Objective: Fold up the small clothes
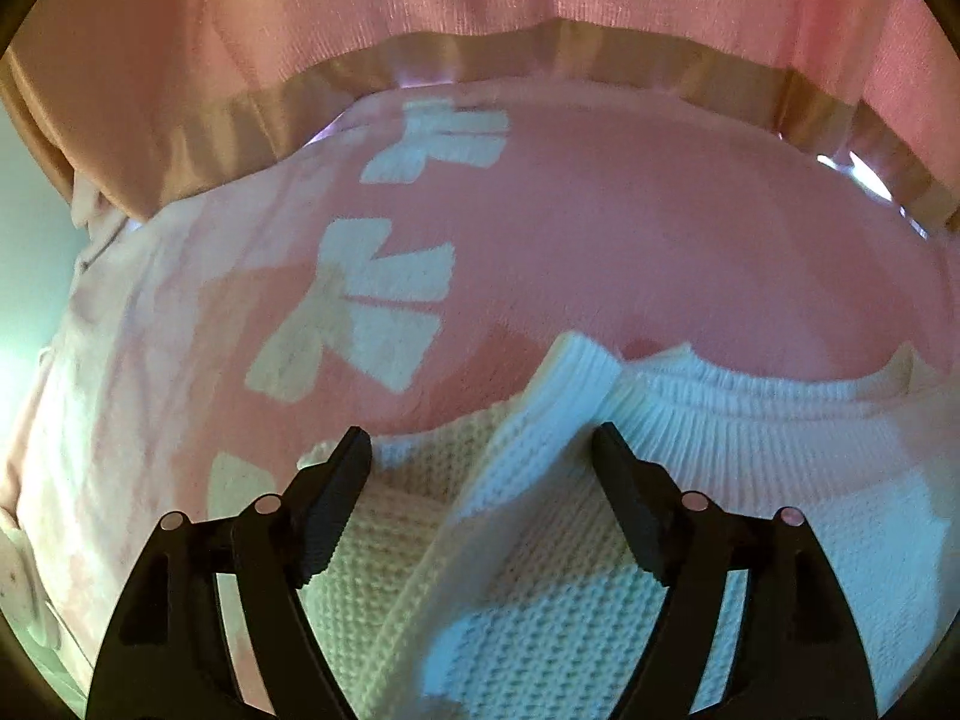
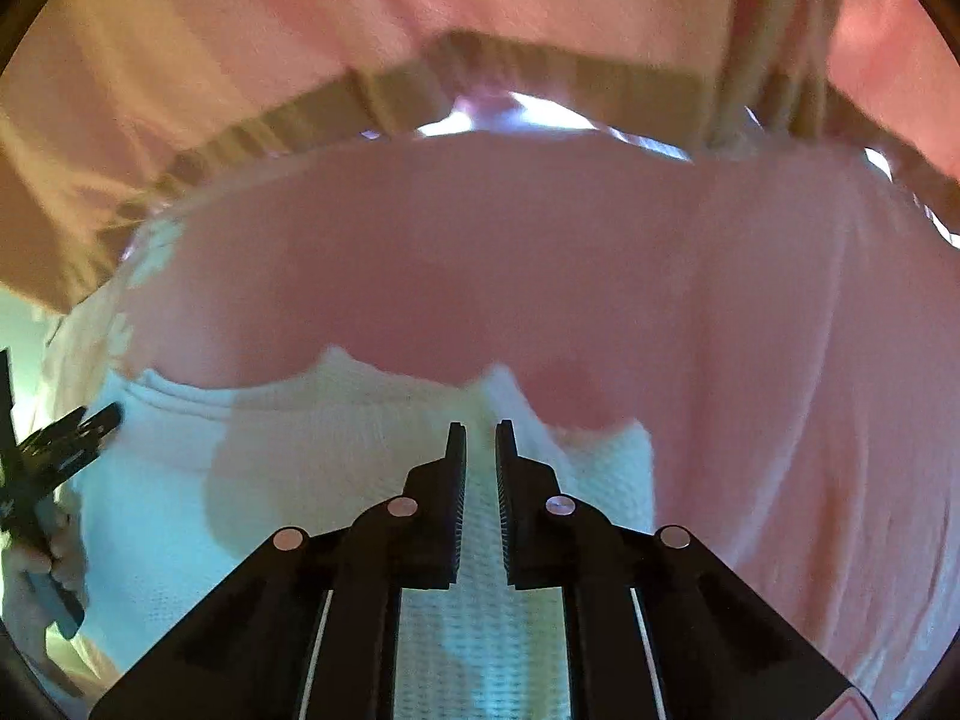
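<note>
- Far left of the left wrist view: pale teal tabletop (image 1: 27, 252) visible only as a sliver past the edge of the pink sweater (image 1: 600, 240).
- Spread flat across both views, that pink sweater, with cream bow shapes (image 1: 354, 306) running down its left part.
- Lying over its near edge, a white knit piece (image 1: 540, 540), apparently part of the same garment, with a ribbed band (image 1: 720, 420) and a raised fold running up between the fingers.
- Left gripper (image 1: 483, 456) with fingers well apart, straddling the raised fold, pads not pressing on it.
- Same gripper seen at the left edge of the right wrist view, held in a hand (image 2: 36, 552) above the white knit.
- Right gripper (image 2: 480, 438) with fingers nearly together just over the white knit; whether a thin layer is pinched between them, impossible to tell.
- Behind the sweater, a person's pink top (image 2: 480, 0) with a tan hem, close to the far edge.
- Risk on the left: loose, springy knit slumping once released, undoing the fold line.
- Risk on the right: pinching only the top layer, or none at all, so the fold drags askew.
- Further risk: uneven pull between the two hands skewing the sweater.
</note>
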A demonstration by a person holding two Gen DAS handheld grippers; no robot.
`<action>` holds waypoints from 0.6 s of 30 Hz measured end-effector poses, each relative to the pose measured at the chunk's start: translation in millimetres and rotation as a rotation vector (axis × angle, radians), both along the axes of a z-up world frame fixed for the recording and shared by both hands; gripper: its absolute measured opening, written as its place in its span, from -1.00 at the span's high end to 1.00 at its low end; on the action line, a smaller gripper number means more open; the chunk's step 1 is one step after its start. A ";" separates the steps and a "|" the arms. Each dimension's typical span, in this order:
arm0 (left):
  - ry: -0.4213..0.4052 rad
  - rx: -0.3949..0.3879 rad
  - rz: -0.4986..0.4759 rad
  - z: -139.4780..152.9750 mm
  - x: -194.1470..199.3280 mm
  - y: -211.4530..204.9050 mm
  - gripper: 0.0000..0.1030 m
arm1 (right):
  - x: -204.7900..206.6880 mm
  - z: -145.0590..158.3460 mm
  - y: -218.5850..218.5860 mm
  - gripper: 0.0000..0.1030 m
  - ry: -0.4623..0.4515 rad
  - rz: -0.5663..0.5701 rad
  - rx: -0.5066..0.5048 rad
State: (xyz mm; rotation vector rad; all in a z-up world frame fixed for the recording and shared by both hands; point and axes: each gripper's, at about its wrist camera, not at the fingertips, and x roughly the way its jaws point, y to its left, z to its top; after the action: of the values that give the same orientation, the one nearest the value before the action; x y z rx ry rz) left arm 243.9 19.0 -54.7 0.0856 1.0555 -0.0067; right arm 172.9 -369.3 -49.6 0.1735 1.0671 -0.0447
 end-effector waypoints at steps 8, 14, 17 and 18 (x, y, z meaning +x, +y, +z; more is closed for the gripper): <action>-0.040 0.014 0.005 9.1 -1.5 2.6 -0.53 | -0.2 -2.5 10.7 0.81 0.004 -0.032 -0.054; -0.106 -0.134 -0.060 52.2 -54.3 -4.2 -0.53 | -54.7 19.6 91.8 0.79 -0.038 0.215 0.028; -0.076 -0.085 -0.140 41.6 -82.1 -24.8 -0.53 | -73.7 -6.1 132.8 0.81 0.033 0.345 0.002; -0.069 -0.047 -0.162 34.8 -86.9 -30.9 -0.53 | -75.2 -17.7 140.1 0.84 0.063 0.361 -0.056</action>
State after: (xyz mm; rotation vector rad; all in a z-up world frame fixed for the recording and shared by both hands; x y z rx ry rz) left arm 157.0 -11.9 -19.9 0.1276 0.9768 -0.1736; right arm 97.6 -229.2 -67.3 -0.0730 1.1448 0.2469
